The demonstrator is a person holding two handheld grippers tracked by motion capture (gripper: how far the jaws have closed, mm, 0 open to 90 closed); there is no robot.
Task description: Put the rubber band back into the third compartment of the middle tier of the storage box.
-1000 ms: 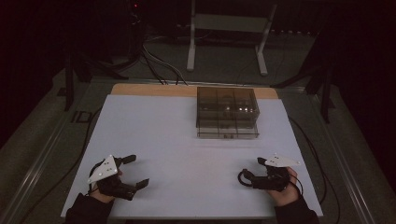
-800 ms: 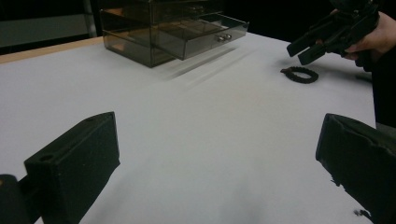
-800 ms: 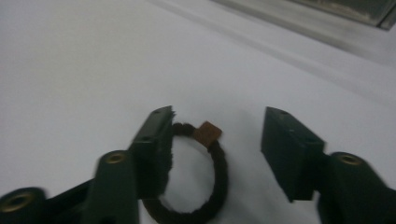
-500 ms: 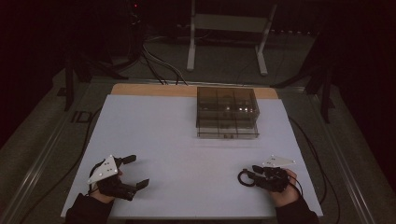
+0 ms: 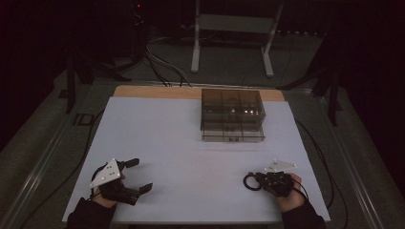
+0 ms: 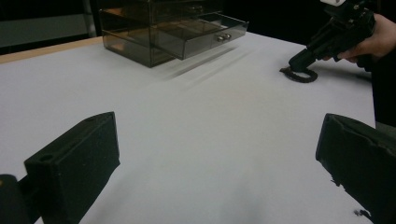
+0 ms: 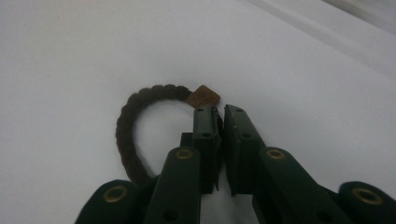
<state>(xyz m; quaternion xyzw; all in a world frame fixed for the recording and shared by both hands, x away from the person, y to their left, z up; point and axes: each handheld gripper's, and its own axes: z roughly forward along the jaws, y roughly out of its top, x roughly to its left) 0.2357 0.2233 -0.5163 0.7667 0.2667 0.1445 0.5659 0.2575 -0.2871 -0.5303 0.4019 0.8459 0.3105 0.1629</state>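
Observation:
A brown braided hair tie (image 7: 123, 126) with a small brown tag lies on the white table (image 5: 191, 143) at the front right. My right gripper (image 7: 219, 109) is shut, its tips pinching the tie just beside the tag; from above, the tie (image 5: 245, 181) loops out to the left of the right gripper (image 5: 258, 180). My left gripper (image 5: 140, 175) rests at the front left, jaws wide open with nothing between them. The left gripper view has its own open left gripper (image 6: 217, 126) low in front, and the right gripper (image 6: 299, 60) touching the tie (image 6: 299, 75) farther off.
A smoked clear drawer box (image 5: 232, 114) stands at the back centre of the table, and its bottom drawer (image 6: 205, 32) is pulled out toward me. A metal stand (image 5: 231, 28) and cables lie on the floor beyond the table.
The right hand has sunk slightly toward the table's front edge; the hair tie stays at its tip. The left gripper has not moved.

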